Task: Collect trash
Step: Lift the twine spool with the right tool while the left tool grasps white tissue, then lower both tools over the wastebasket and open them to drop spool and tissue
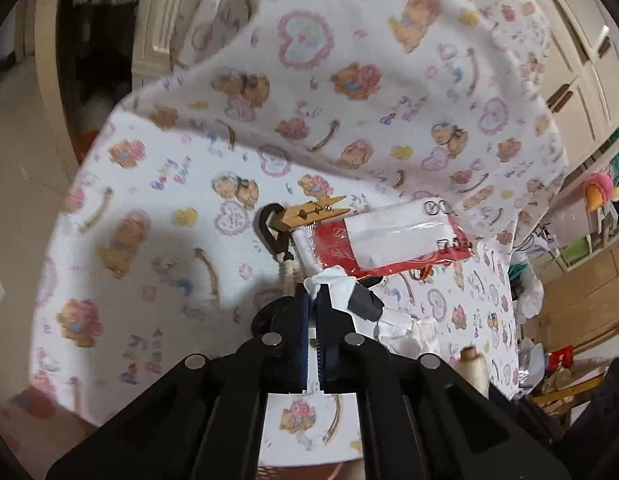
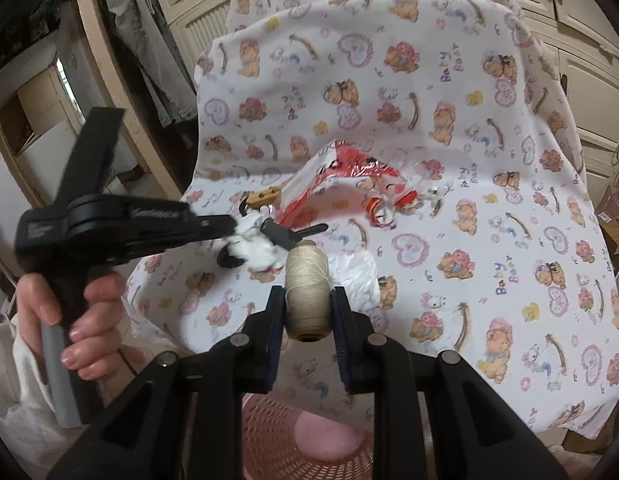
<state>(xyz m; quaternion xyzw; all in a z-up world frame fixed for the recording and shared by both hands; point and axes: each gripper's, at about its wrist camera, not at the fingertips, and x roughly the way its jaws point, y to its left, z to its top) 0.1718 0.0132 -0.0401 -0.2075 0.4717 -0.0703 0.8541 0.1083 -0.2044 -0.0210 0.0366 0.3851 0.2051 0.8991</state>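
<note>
My left gripper [image 1: 314, 284] is shut on a crumpled white scrap [image 1: 333, 286] with a dark piece hanging from it, held just above the bear-print cloth [image 1: 149, 184]. It also shows in the right wrist view [image 2: 233, 228], gripping the same white scrap [image 2: 253, 246]. My right gripper [image 2: 308, 294] is shut on a cream spool of thread [image 2: 307, 284], held above the cloth. A red and white plastic wrapper [image 1: 393, 240] lies past the left fingers, with a wooden clothespin [image 1: 315, 214] and a dark hook [image 1: 269, 232] beside it. More crumpled white tissue [image 2: 359, 276] lies behind the spool.
A pink perforated basket [image 2: 269, 440] sits below the table's near edge. The bear-print cloth [image 2: 469, 140] drapes over the table and a raised back. Orange ribbon curls [image 2: 379, 210] lie by the wrapper. Cream cabinets stand at the right, clutter and a door at the left.
</note>
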